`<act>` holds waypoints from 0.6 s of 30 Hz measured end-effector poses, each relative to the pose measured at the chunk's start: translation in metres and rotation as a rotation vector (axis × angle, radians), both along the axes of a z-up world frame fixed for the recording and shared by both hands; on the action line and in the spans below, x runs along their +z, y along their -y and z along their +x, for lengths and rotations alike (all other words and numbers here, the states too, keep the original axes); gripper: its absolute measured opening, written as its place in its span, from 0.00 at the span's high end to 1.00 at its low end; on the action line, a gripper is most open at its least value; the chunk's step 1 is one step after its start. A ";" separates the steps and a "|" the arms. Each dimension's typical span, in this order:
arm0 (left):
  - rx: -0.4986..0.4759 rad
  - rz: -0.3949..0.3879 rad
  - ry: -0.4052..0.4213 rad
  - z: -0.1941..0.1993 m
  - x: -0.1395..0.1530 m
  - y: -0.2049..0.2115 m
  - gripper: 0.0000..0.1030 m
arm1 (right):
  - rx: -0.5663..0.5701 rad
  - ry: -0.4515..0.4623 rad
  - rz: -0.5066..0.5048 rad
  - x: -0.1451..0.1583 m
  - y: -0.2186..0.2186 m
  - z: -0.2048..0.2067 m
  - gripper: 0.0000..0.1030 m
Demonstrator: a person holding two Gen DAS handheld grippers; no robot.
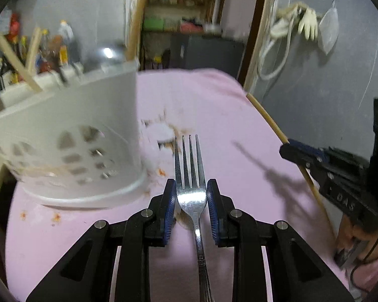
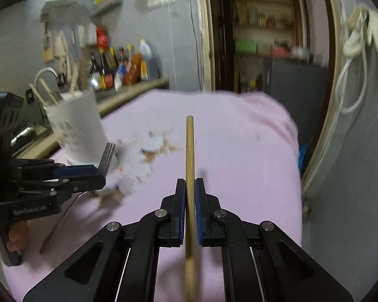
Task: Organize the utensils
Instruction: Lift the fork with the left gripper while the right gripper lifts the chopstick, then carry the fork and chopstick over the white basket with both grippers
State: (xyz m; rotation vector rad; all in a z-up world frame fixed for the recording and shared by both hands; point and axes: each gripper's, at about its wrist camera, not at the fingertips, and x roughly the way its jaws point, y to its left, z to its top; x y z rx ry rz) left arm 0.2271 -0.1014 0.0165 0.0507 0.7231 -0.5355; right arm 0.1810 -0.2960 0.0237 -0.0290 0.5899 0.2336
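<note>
My left gripper (image 1: pixel 191 188) is shut on a steel fork (image 1: pixel 190 166), tines pointing forward, held above the pink cloth just right of the white perforated utensil holder (image 1: pixel 70 136). Wooden chopsticks (image 1: pixel 17 65) stand in the holder. My right gripper (image 2: pixel 190 186) is shut on a single wooden chopstick (image 2: pixel 189 146) that points forward over the cloth. In the right wrist view the left gripper (image 2: pixel 98 170) with the fork (image 2: pixel 107 157) sits at the left, beside the holder (image 2: pixel 75 125). In the left wrist view the right gripper (image 1: pixel 289 146) with its chopstick (image 1: pixel 267 115) is at the right edge.
The pink cloth (image 1: pixel 214 105) covers the table and carries white patches and orange stains (image 1: pixel 161 130) near the holder. Bottles (image 2: pixel 123 68) and a tap (image 2: pixel 45 73) stand on the counter behind. A grey wall and a doorway lie to the right.
</note>
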 end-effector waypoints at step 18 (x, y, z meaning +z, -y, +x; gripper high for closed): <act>0.142 -0.099 0.385 -0.056 0.026 -0.019 0.80 | -0.099 0.528 -0.078 0.031 -0.048 -0.061 0.95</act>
